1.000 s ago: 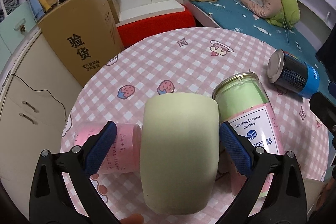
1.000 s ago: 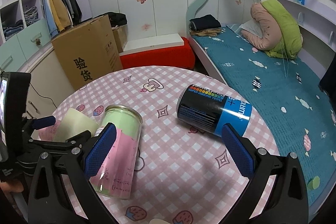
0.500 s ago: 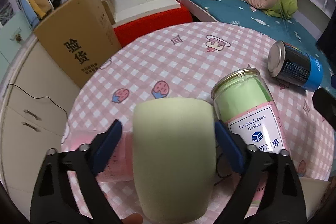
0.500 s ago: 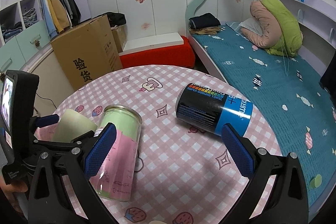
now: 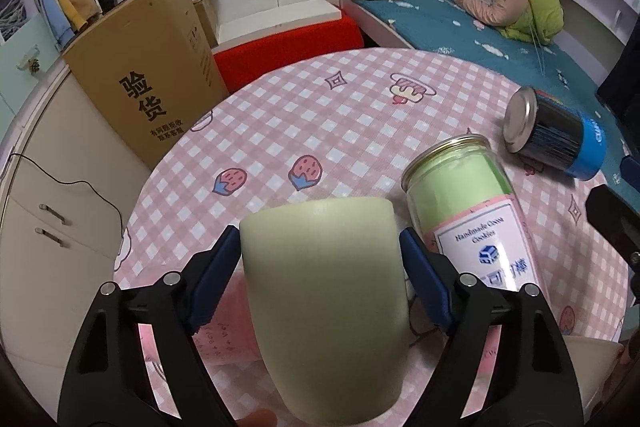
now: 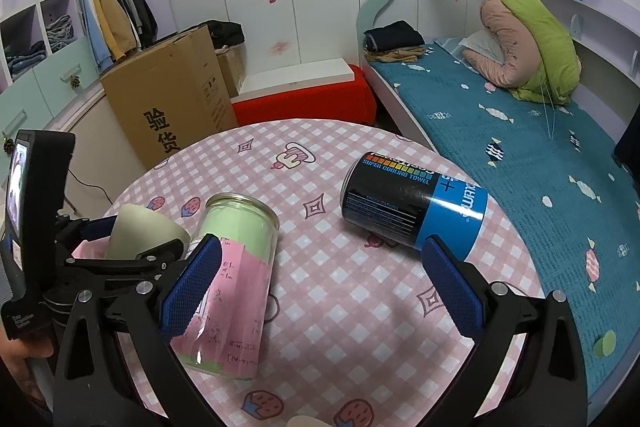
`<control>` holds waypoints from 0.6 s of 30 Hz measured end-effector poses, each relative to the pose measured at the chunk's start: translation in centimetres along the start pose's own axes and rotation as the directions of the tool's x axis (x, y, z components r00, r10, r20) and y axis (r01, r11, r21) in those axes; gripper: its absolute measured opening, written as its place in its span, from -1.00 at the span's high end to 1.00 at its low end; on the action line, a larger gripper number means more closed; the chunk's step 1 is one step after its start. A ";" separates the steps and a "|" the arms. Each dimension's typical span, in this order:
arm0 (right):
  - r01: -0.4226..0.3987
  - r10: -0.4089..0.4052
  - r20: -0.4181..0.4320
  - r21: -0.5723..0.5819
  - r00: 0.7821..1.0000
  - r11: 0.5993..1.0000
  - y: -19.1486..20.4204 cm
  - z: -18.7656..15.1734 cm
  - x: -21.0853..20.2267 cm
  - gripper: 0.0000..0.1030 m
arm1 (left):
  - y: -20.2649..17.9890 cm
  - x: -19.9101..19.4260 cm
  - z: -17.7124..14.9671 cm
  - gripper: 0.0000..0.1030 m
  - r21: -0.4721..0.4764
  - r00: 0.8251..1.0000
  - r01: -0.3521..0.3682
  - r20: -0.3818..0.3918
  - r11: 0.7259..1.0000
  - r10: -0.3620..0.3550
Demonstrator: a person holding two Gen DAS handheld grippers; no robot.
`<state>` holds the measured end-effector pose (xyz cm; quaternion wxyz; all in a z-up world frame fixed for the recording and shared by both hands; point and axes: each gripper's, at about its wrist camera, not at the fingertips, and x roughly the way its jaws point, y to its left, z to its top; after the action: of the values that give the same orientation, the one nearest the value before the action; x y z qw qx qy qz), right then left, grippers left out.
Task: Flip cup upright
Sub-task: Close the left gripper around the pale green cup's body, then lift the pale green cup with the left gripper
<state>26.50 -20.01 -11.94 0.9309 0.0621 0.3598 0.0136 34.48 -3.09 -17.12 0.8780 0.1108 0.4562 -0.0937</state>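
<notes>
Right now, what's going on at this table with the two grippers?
The left gripper has its blue pads against both sides of a pale green cup, which looks lifted off the pink checked table. The right gripper hangs open over the table and holds nothing. A cookie jar with a pink label and a dark towel can both lie on their sides. Whether the cup is upright yet is hard to tell.

One cup [image 5: 324, 291], one jar [image 6: 236, 267] — one can [image 6: 412, 213] — two grippers [image 5: 320, 267] [image 6: 320, 287].
</notes>
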 end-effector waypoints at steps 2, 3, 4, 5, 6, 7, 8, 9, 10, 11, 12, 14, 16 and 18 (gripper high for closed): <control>-0.001 0.001 0.001 -0.007 1.000 1.000 0.2 -0.1 -0.3 -0.88 | -0.1 -0.7 -0.2 -0.57 0.000 1.000 0.004 0.016 1.000 -0.004; 0.000 0.000 0.001 -0.011 1.000 1.000 0.3 -0.1 -0.4 -0.88 | -0.1 -1.1 -0.4 -0.56 -0.001 1.000 0.006 0.022 1.000 -0.006; 0.000 0.000 -0.001 -0.014 1.000 1.000 0.4 -0.2 -0.5 -0.88 | 0.0 -1.4 -0.5 -0.56 -0.003 1.000 0.008 0.025 1.000 -0.008; -0.002 0.002 -0.003 -0.017 1.000 1.000 0.6 -0.3 -0.6 -0.88 | 0.0 -1.9 -0.6 -0.56 -0.007 0.999 0.012 0.034 1.000 -0.012; -0.004 0.003 -0.003 -0.019 1.000 1.000 0.6 -0.3 -0.7 -0.88 | 0.1 -2.2 -0.8 -0.56 -0.007 0.999 0.016 0.040 1.000 -0.016; 0.001 -0.001 -0.003 -0.021 1.000 1.000 0.7 -0.4 -0.9 -0.88 | 0.2 -2.5 -1.0 -0.56 -0.012 0.999 0.018 0.045 1.000 -0.017; 0.002 -0.002 -0.002 -0.021 1.000 1.000 0.8 -0.6 -1.0 -0.88 | 0.3 -2.8 -1.1 -0.56 -0.018 0.999 0.020 0.049 1.000 -0.019; 0.001 -0.001 -0.001 -0.020 1.000 1.000 0.8 -0.7 -1.2 -0.88 | 0.4 -3.3 -1.3 -0.56 -0.019 0.998 0.026 0.057 0.999 -0.025; 0.002 -0.002 -0.001 -0.019 1.000 1.000 0.7 -0.8 -1.4 -0.88 | 0.6 -3.7 -1.5 -0.56 -0.023 0.998 0.030 0.061 0.999 -0.028; 0.004 -0.004 -0.001 -0.017 1.000 1.000 0.7 -0.9 -1.7 -0.88 | 0.7 -3.9 -1.7 -0.56 -0.028 0.998 0.030 0.062 0.999 -0.029; 0.005 -0.005 0.003 -0.016 1.000 1.000 0.7 -1.0 -2.0 -0.88 | 0.7 -4.4 -2.0 -0.56 -0.029 0.998 0.033 0.063 0.999 -0.031; 0.010 -0.010 0.010 -0.016 1.000 1.000 0.7 -1.2 -2.8 -0.88 | 0.7 -5.1 -2.6 -0.55 -0.029 0.997 0.037 0.065 0.999 -0.035; 0.009 -0.009 0.014 -0.016 1.000 1.000 0.8 -1.3 -3.3 -0.88 | 0.6 -5.8 -3.3 -0.55 -0.033 0.998 0.039 0.060 0.999 -0.037; 0.012 -0.011 0.018 -0.020 1.000 1.000 1.0 -1.6 -4.0 -0.88 | 0.5 -6.7 -4.1 -0.55 -0.037 0.997 0.038 0.062 0.999 -0.035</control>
<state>22.49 -19.16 -10.26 0.9347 0.0509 0.3517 0.0113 27.61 -1.01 -13.82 0.8917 0.0827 0.4327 -0.1043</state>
